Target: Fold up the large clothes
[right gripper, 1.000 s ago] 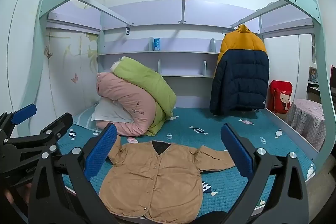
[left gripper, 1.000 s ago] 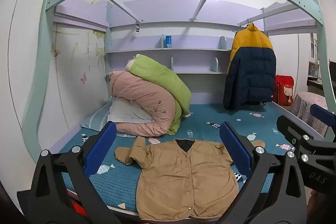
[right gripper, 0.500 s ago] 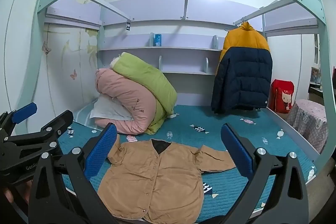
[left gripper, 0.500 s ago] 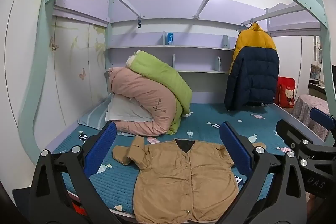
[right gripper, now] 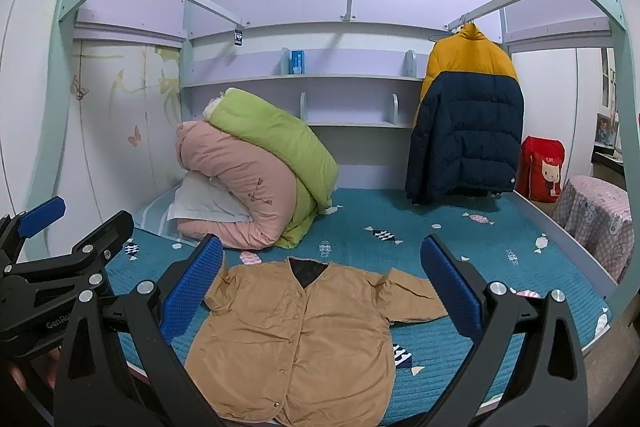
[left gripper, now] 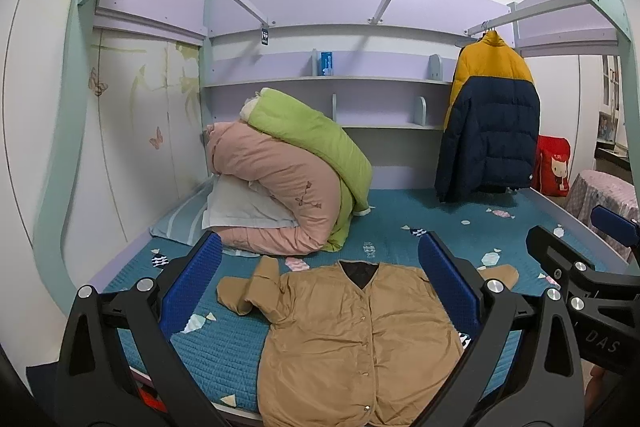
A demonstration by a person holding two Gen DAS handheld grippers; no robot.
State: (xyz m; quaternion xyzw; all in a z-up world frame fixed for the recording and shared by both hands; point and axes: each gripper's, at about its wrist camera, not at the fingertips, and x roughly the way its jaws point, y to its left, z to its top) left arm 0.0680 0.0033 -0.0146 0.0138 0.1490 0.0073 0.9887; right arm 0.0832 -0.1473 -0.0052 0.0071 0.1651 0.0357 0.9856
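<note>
Tan jacket (left gripper: 352, 339) lies flat on the bed (left gripper: 400, 227), collar pointing away, beyond both spread, empty hand-held grippers, left (left gripper: 318, 291) and right (right gripper: 322, 291).

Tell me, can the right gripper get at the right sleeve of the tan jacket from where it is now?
Probably yes. The right gripper is open and holds nothing, and the tan jacket lies flat on the bed with its right sleeve spread out uncovered, nothing between them.
</note>
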